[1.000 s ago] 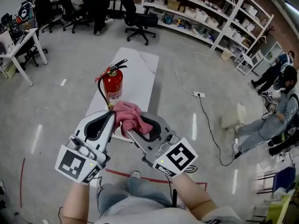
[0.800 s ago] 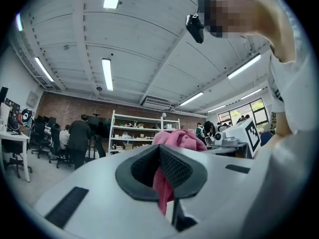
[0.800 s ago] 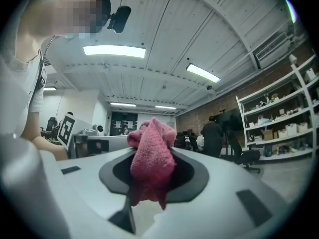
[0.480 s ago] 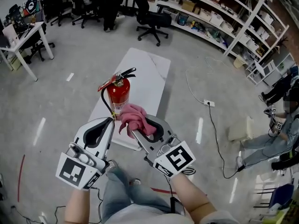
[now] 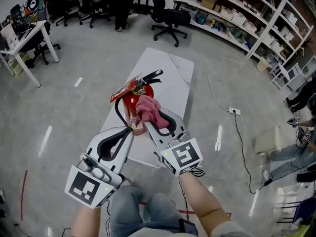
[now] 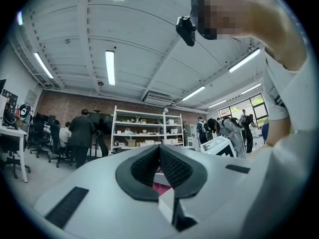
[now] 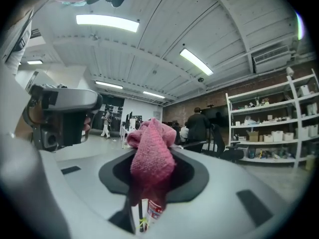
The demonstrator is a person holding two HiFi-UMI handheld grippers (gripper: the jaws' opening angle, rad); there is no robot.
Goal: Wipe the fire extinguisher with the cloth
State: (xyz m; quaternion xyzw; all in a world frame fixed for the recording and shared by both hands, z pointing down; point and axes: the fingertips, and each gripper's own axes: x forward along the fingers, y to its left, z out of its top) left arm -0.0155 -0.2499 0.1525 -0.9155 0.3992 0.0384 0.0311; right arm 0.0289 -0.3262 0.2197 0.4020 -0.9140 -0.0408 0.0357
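Note:
A red fire extinguisher point(image 5: 132, 106) with a black handle and hose stands on a long white table point(image 5: 174, 78). A pink cloth point(image 5: 148, 108) lies against its upper right side, just below the valve. My right gripper point(image 5: 150, 118) is shut on that cloth point(image 7: 151, 156), which bulges out past the fingertips. Below the cloth the extinguisher's label point(image 7: 154, 209) shows in the right gripper view. My left gripper point(image 5: 129, 130) is near the extinguisher's base on the left, shut, with nothing between its pads point(image 6: 172, 166). Whether it touches the cylinder is hidden.
The table's near edge point(image 5: 148, 163) is right below the grippers. Office chairs point(image 5: 168, 21) and shelving point(image 5: 237, 19) stand behind the table. A cable with a socket point(image 5: 235, 111) runs over the floor at the right. People point(image 5: 301, 132) sit at the far right, and a desk point(image 5: 19, 38) stands at the left.
The right gripper has carried the cloth from the extinguisher's lower side up to just below its valve. The left gripper has stayed shut near the base. The head view has moved closer.

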